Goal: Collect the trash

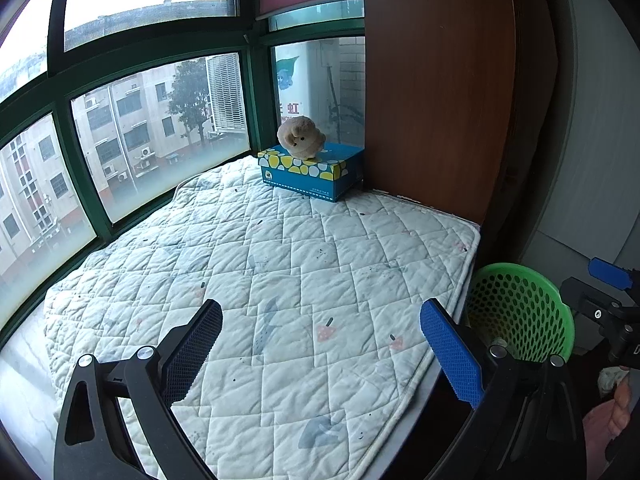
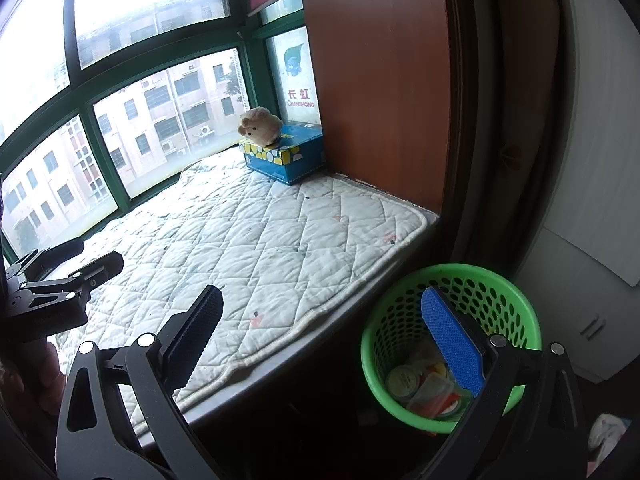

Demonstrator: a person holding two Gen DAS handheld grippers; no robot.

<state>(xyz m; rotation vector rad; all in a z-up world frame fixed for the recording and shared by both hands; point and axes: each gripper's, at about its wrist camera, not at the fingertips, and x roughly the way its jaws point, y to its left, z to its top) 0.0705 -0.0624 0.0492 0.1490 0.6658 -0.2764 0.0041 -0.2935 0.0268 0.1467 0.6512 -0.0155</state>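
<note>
Both my grippers gape wide, empty: left gripper (image 1: pixel 320 344) over the quilt (image 1: pixel 260 264), right gripper (image 2: pixel 322 332) above its right edge. Trash (image 2: pixel 424 388) lies in the green bin (image 2: pixel 516 304), just off that edge. Tissue box (image 2: pixel 286 156) with plush (image 2: pixel 260 122) sits at the quilt's far corner.

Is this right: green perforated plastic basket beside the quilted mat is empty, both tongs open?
Not quite. The green perforated plastic basket already holds trash, lids and wrappers, as the right wrist view shows. It does stand beside the quilted mat, and both left tongs and right tongs are open.
</note>
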